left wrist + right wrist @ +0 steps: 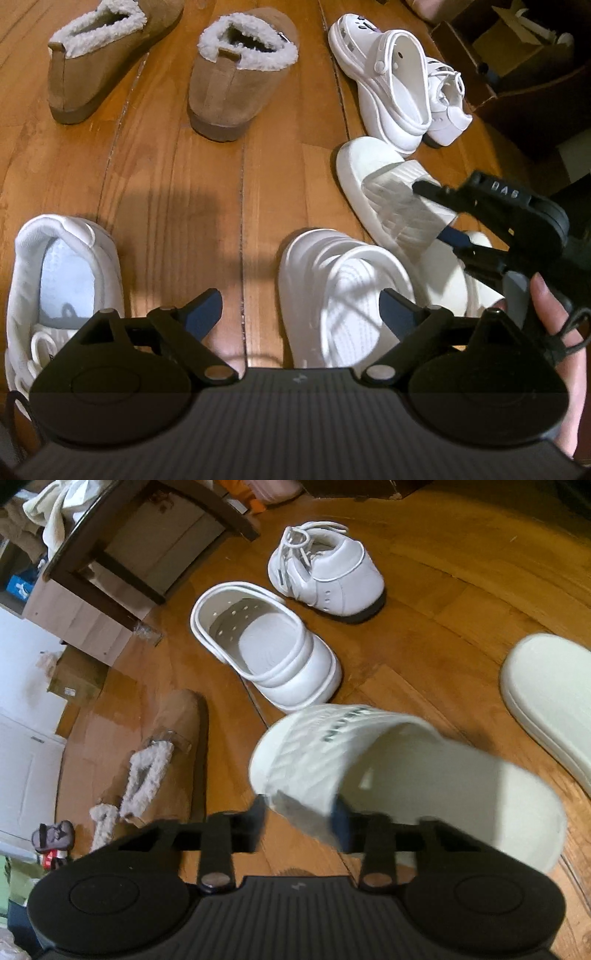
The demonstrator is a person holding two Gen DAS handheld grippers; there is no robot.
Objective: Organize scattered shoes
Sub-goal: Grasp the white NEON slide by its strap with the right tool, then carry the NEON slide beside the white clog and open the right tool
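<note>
Gripping the slide's strap edge [295, 794], right tool [301, 821] (bare floorboards [177, 206] leftward)

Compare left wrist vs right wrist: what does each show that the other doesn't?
Left wrist only: the left gripper, jaws open over the floor, a white knit sneaker, a second white slide below that gripper, and a hand.

Right wrist only: a dark wooden stool, cardboard boxes, and green lettering on the held slide's strap.

Both: the right gripper shut on the strap of a white slide, a white clog, a white lace-up sneaker, and tan fleece-lined slippers.
</note>
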